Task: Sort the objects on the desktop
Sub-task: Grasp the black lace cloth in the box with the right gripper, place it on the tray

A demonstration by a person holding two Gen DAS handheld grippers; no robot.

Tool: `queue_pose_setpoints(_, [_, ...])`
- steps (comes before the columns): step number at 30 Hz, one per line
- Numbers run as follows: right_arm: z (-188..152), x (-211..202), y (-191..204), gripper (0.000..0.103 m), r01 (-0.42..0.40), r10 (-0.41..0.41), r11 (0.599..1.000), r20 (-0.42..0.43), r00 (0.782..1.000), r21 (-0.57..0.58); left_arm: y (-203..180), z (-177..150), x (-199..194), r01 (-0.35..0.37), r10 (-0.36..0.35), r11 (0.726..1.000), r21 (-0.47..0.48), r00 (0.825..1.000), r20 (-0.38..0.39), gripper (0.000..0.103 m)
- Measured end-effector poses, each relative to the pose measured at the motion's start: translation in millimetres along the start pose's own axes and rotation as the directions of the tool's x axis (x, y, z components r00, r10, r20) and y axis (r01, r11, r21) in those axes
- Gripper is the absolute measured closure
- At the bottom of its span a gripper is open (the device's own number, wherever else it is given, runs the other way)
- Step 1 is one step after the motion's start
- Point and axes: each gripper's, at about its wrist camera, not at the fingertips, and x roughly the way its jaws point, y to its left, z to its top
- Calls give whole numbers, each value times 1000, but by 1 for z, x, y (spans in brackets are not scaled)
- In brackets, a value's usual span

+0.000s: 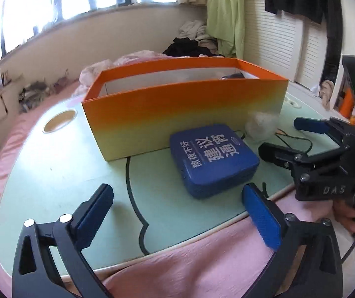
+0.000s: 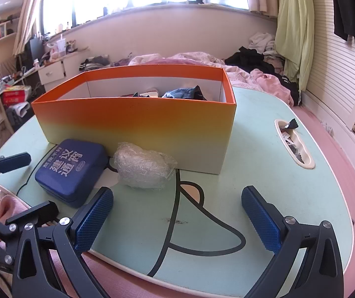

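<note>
Daylight is falling across the pale green table point(image 2: 264, 149), where a blue case point(image 2: 72, 171) is lying just in front of the orange box point(image 2: 132, 124), with a crumpled plastic bundle point(image 2: 144, 166) sitting beside it against the box wall. The left tool point(image 1: 177, 211) is hovering wide apart near the case, gripping nothing. The right tool point(image 2: 177, 213) is gaping equally wide over bare tabletop, the bundle lying just ahead.

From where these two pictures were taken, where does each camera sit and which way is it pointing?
Left wrist view: on the left gripper, open, low at the table's near edge, facing the blue case and orange box; the right gripper shows too.
Right wrist view: on the right gripper, open, facing the plastic-wrapped bundle and box; the left gripper shows.
Shared: box, case, bundle, table.
</note>
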Motion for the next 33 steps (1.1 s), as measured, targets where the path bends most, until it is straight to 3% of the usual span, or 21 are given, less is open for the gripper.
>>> queue_pose_setpoints(4, [1,-1,-1,1,-3,3,1000,11,1000,7,16,1,0,-26,27,999,-39,1000,12,0])
queue_pose_setpoints(6, [1,-14,-3,18,-22,20,999,63,998,23,17,0,-1,-25,26,999,-37,1000,14,0])
queue_pose_setpoints(9, [16,-46,-4,23,-44,37,999,186,982,31,19,1,0,-24,25,999,-35,1000,15,0])
queue_pose_setpoints(11, [42,-58,-4,32,-97,90,995,194,977,28,19,1,-1,-25,26,999,-33,1000,15,0])
queue_pose_setpoints(13, [79,-48,-8,41,-151,147,988,102,984,35,15,0,1,-25,26,999,-32,1000,15,0])
queue_pose_setpoints(15, [104,-27,-6,59,-158,159,987,-12,987,10,15,0,1,-25,26,999,-31,1000,15,0])
queue_pose_setpoints(18, [128,20,10,60,-60,39,993,-197,980,-105,11,1,2,-26,27,999,-31,1000,15,0])
queue_pose_setpoints(21, [126,58,15,60,-3,-45,989,-326,944,-145,12,1,2,-26,26,999,-31,1000,15,0])
queue_pose_setpoints(24, [121,76,14,61,14,-58,991,-340,939,-130,11,1,2,-26,27,999,-29,1000,15,0])
queue_pose_setpoints(25, [120,75,13,65,15,-54,992,-323,945,-122,12,2,2,-25,25,999,-29,1000,15,0])
queue_pose_setpoints(27, [121,67,10,85,-1,-24,996,-284,958,-87,12,2,2,-25,25,999,-30,1000,14,0])
queue_pose_setpoints(29, [126,53,7,93,-20,10,999,-204,979,-45,12,2,2,-24,25,999,-30,1000,14,0])
queue_pose_setpoints(31, [126,23,2,94,-71,71,997,-61,996,5,11,2,2,-24,25,999,-30,1000,14,0])
queue_pose_setpoints(33, [121,-10,-5,94,-111,108,993,68,992,40,11,2,2,-25,25,999,-30,1000,14,0])
